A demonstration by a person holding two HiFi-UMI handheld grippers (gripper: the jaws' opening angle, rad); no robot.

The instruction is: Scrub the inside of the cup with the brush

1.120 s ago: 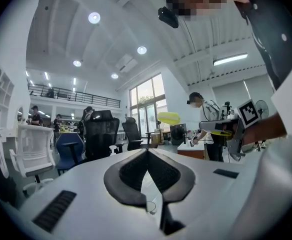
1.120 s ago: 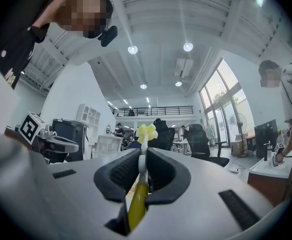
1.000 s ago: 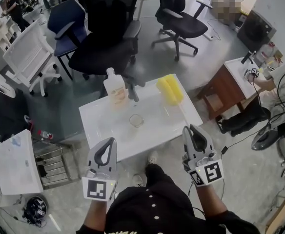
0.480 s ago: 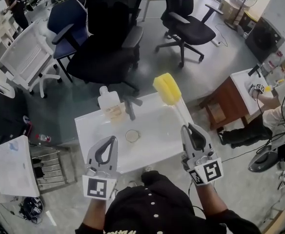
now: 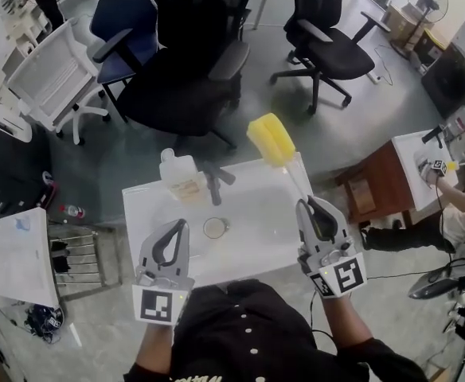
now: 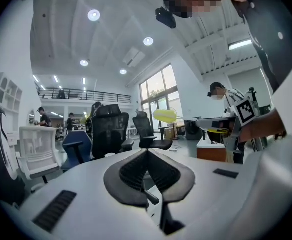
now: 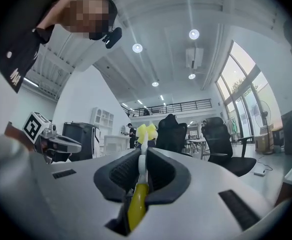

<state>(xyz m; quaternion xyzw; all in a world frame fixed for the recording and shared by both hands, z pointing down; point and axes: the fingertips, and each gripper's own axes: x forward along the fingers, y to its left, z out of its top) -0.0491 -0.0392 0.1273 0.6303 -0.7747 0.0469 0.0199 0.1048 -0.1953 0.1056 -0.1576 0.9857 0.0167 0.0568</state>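
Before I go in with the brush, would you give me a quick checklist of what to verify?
1. Brush gripped by right gripper: ok, shut on the handle.
2. Left gripper free: ok, shut, empty.
3. Cup upright on table: ok, seemingly.
4. Cup steadied: not ok, nothing holds it.
5. Brush head above cup: not ok, farther off and to the right.
6. Cup's contents: cannot tell.

White table is standing on the grey floor in front of me. Clear cup is sitting upright near its middle. Pale bottle and a dark object I can't identify are standing just beside each other at its far edge.
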